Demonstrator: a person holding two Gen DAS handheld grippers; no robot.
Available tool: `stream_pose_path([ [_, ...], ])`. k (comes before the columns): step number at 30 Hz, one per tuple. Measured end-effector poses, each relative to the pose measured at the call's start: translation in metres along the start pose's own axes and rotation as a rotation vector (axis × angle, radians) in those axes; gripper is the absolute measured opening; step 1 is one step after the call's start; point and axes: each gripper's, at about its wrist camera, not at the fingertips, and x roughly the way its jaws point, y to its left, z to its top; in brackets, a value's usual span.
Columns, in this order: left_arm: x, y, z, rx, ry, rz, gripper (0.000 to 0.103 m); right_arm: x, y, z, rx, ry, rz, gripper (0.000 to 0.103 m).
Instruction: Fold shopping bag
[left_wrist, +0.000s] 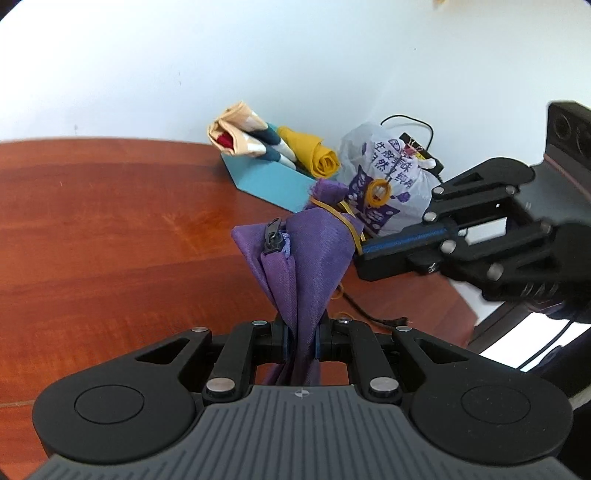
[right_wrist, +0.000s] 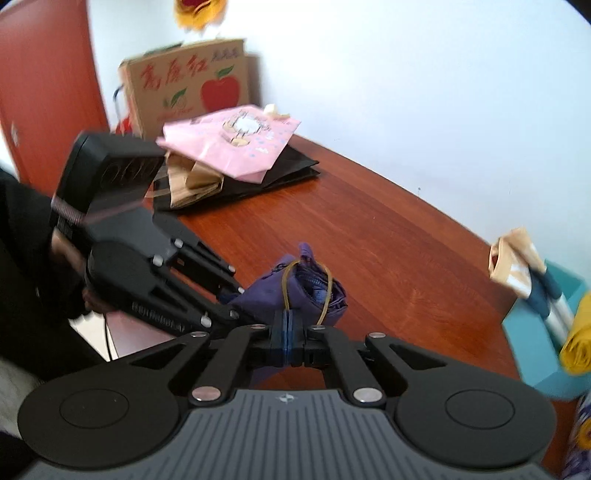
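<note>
Clamped in the left tongs (left_wrist: 302, 341) is the bunched end of a purple shopping bag (left_wrist: 299, 254), rolled up and held above the wooden table (left_wrist: 110, 236), with a yellow rubber band (left_wrist: 345, 221) looped round its far end. Just beside that end, the right tongs (right_wrist: 287, 325) are clenched, whether on the band I cannot tell. Farther off, rolled bags sit in a blue tray (left_wrist: 273, 182).

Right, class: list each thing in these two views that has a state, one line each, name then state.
purple shopping bag: rolled up, off the table
rubber band: looped round the bag
left gripper: shut on the bag
right gripper: shut, band at its tips
yellow bag: rolled, in the teal tray
</note>
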Motion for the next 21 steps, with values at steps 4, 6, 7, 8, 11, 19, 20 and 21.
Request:
stream_pose_path([
  [4,-0.002,0.009,0.000,-0.078,0.002,-0.046,0.013,0.007,0.009,0.000,-0.056,0.023,-0.004,0.000],
  [6,-0.003,0.014,0.000,-0.115,0.005,-0.066,0.013,0.010,0.013,0.001,-0.069,0.021,-0.007,0.000],
  [7,-0.003,0.018,0.001,-0.137,0.009,-0.076,0.013,0.010,0.014,0.002,-0.066,0.020,-0.006,0.000],
  [8,-0.003,0.019,0.001,-0.147,0.011,-0.079,0.013,0.011,0.014,0.003,-0.064,0.019,-0.007,0.000],
  [11,-0.005,0.023,0.002,-0.168,0.008,-0.073,0.013,0.010,0.015,0.005,-0.059,0.015,0.015,0.000],
  [19,-0.010,0.031,0.002,-0.230,-0.017,-0.102,0.014,0.012,0.019,0.005,-0.072,0.044,0.042,0.000],
  [20,-0.011,0.032,0.002,-0.231,-0.018,-0.111,0.013,0.012,0.019,0.005,-0.073,0.047,0.034,0.000],
  [21,-0.011,0.031,0.002,-0.226,-0.017,-0.122,0.013,0.013,0.019,0.004,-0.076,0.050,0.021,0.000],
])
